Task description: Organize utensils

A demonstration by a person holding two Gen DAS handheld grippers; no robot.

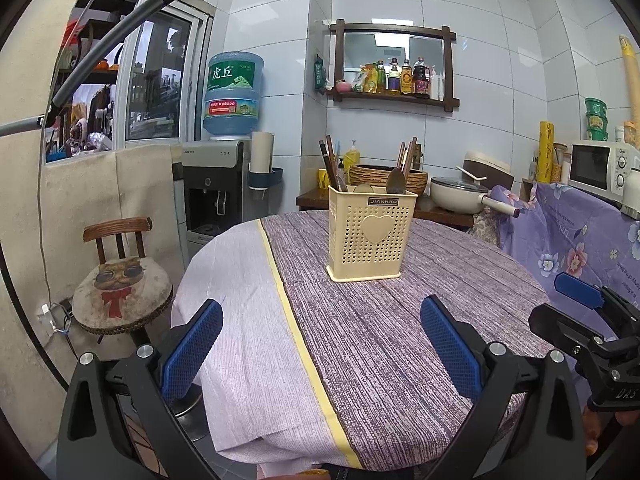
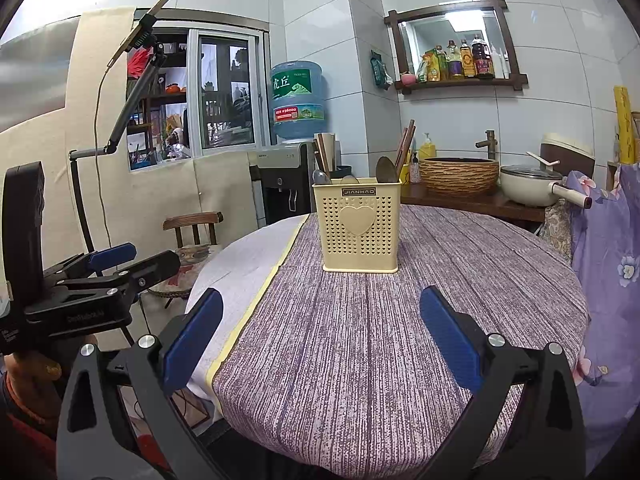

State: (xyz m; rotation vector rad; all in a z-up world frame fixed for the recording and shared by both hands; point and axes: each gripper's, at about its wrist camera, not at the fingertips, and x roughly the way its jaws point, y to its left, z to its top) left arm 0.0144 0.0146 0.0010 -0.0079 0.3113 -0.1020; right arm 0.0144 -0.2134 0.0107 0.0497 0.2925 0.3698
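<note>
A cream perforated utensil holder (image 1: 370, 232) with a heart on its front stands upright on the round table (image 1: 400, 340), also in the right wrist view (image 2: 359, 228). Chopsticks (image 1: 330, 162) and spoons (image 1: 396, 181) stick out of its top; they also show in the right wrist view, chopsticks (image 2: 405, 148) and spoons (image 2: 385, 169). My left gripper (image 1: 322, 324) is open and empty, held above the table's near edge, well short of the holder. My right gripper (image 2: 322, 316) is open and empty, likewise short of the holder. Each gripper shows at the other view's side.
The table carries a purple striped cloth with a yellow band (image 1: 296, 332). A wooden chair (image 1: 120, 280) with a cat cushion stands left. A water dispenser (image 1: 224, 184), a counter with a basket basin (image 1: 388, 178) and a pot (image 1: 460, 196) lie behind. A flowered cloth (image 1: 580, 240) hangs right.
</note>
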